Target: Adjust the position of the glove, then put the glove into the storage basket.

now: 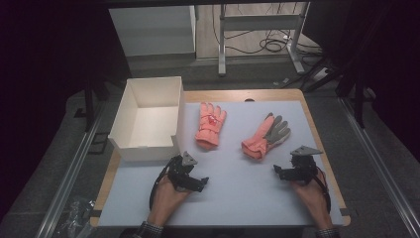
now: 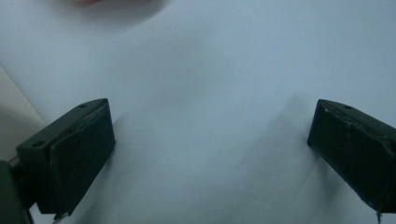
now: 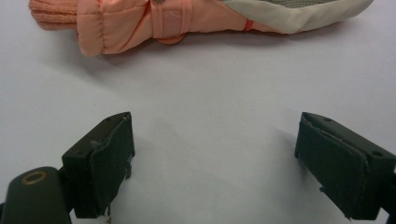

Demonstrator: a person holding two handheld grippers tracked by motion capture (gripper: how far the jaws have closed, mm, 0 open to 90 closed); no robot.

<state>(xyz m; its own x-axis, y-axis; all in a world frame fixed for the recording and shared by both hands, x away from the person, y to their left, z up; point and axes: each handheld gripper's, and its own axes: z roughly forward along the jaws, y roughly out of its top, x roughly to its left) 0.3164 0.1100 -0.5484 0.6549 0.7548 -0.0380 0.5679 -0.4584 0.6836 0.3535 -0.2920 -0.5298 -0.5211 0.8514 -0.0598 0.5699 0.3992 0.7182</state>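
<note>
Two puffy orange winter gloves lie flat on the pale blue-grey surface (image 1: 233, 193). The first orange glove with its back side up (image 1: 209, 125) is in the middle of the high view, fingers pointing to the top of the frame. The second orange glove with a grey palm (image 1: 266, 137) lies a little to the right of it, tilted, with its fingers toward the upper right. The two gloves are apart and do not touch.

In the right gripper view, the grey-palmed glove (image 3: 187, 21) runs across the top of the frame, with its knitted cuff at the upper left.

The right tongs (image 1: 278, 171) sit at the lower right of the high view, near the grey-palmed glove but not touching it. They are wide open and hold nothing. The left tongs (image 1: 202, 182) are at the lower middle, below the first glove. They are wide open too, with only bare surface between them.

An open white cardboard box (image 1: 171, 116) stands at the upper left, just beside the first glove. A person's hands hold both tongs from the bottom of the frame.
</note>
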